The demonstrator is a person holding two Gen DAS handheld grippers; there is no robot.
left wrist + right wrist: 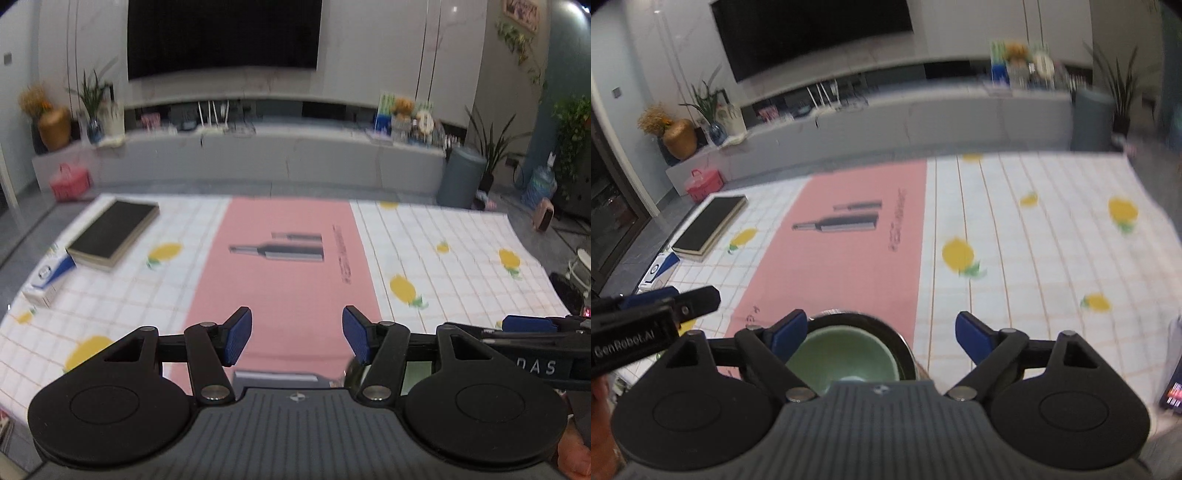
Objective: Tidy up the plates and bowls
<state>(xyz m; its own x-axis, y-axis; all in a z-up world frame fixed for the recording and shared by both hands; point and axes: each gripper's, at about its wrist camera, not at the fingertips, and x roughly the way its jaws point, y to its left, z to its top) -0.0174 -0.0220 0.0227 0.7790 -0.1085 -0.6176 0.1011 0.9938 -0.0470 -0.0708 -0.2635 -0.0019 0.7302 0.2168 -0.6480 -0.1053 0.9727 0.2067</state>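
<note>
A green bowl (846, 356) sits nested inside a dark, shiny-rimmed bowl (905, 350) on the near end of a pink mat (846, 251). My right gripper (881, 326) hovers over the nested bowls, open, with its blue pads well apart. The left pad is above the bowls' left rim and nothing is held. My left gripper (297, 332) is open over the pink mat (291, 266) with nothing between its pads. A sliver of the green bowl (417, 373) shows behind its right linkage. The two grippers are side by side, and the left gripper's fingers (698, 297) show in the right wrist view.
A checked tablecloth with lemon prints (443, 251) covers the table. A black book (114, 230) and a blue-and-white box (51, 273) lie at the far left. A lit device (1174, 391) stands at the right edge. Beyond the table are a TV cabinet, plants and a red basket (70, 182).
</note>
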